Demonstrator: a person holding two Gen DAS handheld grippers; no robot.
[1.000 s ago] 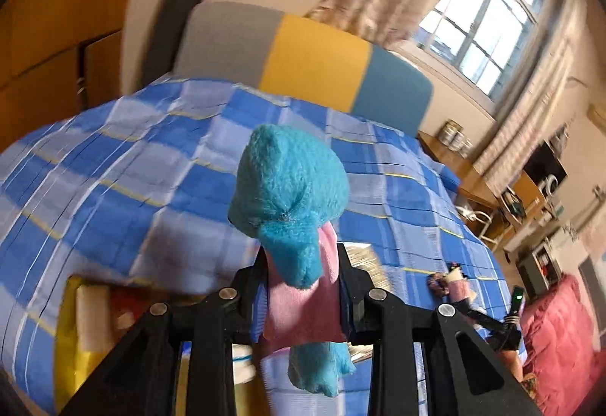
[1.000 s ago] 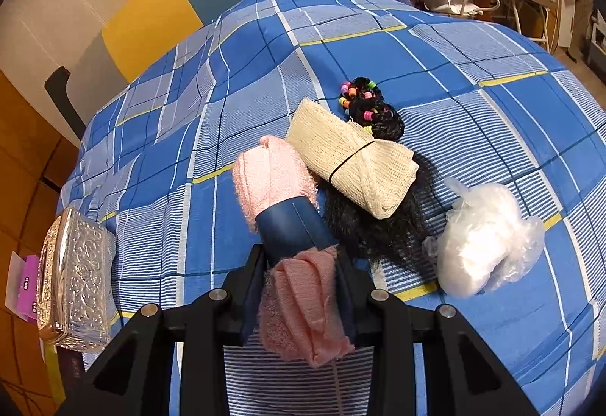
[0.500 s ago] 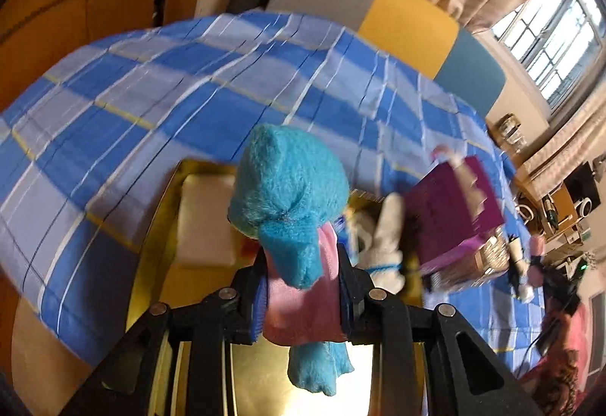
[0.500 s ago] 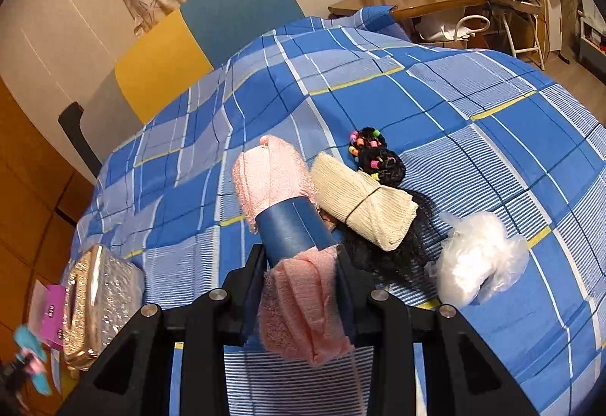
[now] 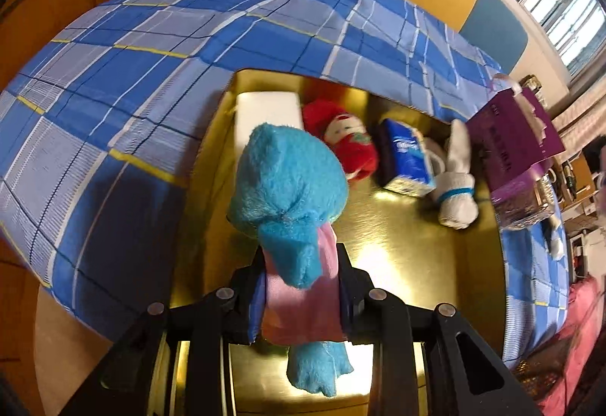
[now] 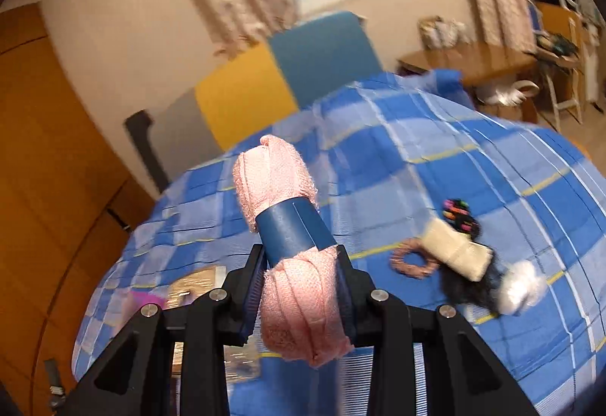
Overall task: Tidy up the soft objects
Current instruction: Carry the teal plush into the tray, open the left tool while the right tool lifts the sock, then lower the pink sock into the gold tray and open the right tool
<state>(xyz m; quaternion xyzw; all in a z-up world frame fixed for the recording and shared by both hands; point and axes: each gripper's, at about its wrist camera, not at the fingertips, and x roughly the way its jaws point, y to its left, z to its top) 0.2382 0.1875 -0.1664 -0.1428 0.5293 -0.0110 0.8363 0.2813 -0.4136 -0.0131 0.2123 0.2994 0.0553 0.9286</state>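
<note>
Left gripper (image 5: pixel 301 276): jaws clamped on the blue plush toy (image 5: pixel 288 181), pads pressing the pink cloth at its middle.
Blue plush toy: fluffy head sticks out past the jaw tips, a blue leg dangles behind them; it hangs over the gold tray (image 5: pixel 401 249), not touching it.
Gold tray: sits at the edge of the bed (image 5: pixel 125 83) with its blue checked sheet.
In the tray: a white block (image 5: pixel 265 109) at the far corner, a red doll (image 5: pixel 344 136) just beside it, then a blue tissue pack (image 5: pixel 407 158), then a white sock roll (image 5: pixel 456 181) with a blue band.
Purple box (image 5: pixel 511 147): at the tray's right rim, tilted.
Right gripper (image 6: pixel 301 276): jaws clamped on the pink yarn (image 6: pixel 291 245), squeezing the near end.
Pink yarn: blue paper band sits just beyond the jaw tips, far end pokes up clear of the bed.
On the bed, right side: a pink ring (image 6: pixel 413 260), a cream cloth roll (image 6: pixel 456 253), dark hair (image 6: pixel 469 283) under it, a white bag (image 6: pixel 520 287), all blurred.
</note>
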